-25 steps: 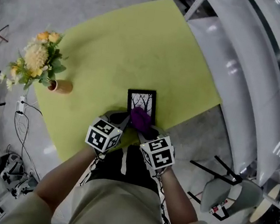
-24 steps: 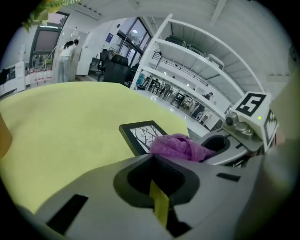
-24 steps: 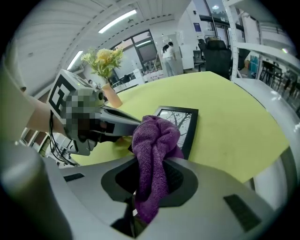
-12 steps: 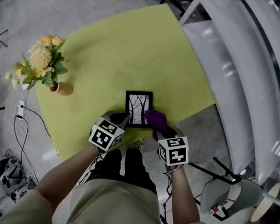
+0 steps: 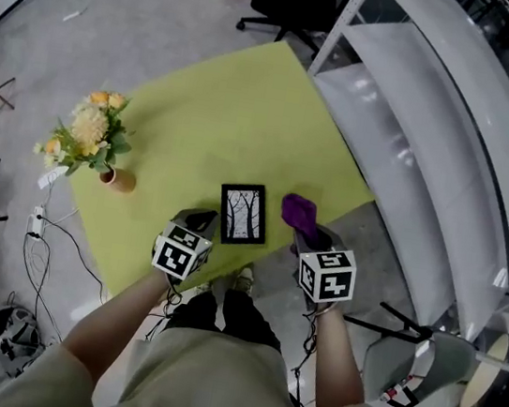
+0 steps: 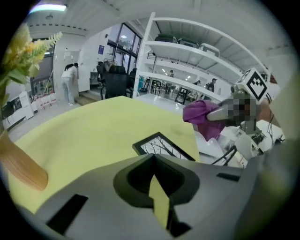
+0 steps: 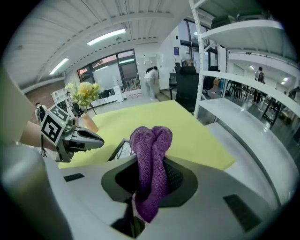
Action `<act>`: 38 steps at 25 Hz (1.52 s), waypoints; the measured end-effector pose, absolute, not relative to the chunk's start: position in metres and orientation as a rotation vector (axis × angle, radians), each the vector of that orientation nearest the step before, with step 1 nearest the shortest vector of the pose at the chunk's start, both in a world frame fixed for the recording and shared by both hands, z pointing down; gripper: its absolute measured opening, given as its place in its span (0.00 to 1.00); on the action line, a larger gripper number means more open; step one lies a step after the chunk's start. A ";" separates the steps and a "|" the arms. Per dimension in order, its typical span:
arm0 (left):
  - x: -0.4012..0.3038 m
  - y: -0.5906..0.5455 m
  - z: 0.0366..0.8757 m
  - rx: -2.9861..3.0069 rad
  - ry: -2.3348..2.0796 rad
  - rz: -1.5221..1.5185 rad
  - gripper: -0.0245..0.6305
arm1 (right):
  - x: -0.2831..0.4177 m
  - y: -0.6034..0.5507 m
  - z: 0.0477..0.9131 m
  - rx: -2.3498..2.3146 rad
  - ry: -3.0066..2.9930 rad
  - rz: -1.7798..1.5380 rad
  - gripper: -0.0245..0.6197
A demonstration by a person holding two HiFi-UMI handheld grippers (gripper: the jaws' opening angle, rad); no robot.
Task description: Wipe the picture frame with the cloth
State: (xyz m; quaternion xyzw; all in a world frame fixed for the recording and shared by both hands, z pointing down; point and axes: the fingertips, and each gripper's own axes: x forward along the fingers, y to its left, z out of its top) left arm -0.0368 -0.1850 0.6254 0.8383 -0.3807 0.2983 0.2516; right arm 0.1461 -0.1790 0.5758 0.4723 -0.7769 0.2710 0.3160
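At the far left a vase [image 5: 118, 180] with flowers stands on the yellow table [image 5: 231, 109], well apart from the work.

The left gripper [image 5: 198, 221] is next, just beside the lower left corner of the frame [image 5: 242, 213]. Its jaws are together, with only a thin slit between them and nothing inside.

The frame lies flat near the table's near edge, between the two grippers. Its long axis points away from the person.

To its right, the right gripper [image 5: 306, 236] has its jaws clamped on the purple cloth [image 5: 301, 211], which bunches out in front of them. The cloth is near the frame's right side but, as I judge, not touching it.

So the frame lies to the left of the cloth, and the next wipe would need a move leftward across its short side. The left gripper is the nearer one for steadying it.

One second ago the cloth was on the frame's lower part and the left gripper was at its corner. Now both have drawn away — the cloth to the right, the left gripper a little back.
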 end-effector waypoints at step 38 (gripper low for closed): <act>-0.096 -0.168 0.161 2.915 -1.677 0.083 0.05 | 0.101 -0.148 0.143 1.597 -2.734 -0.335 0.16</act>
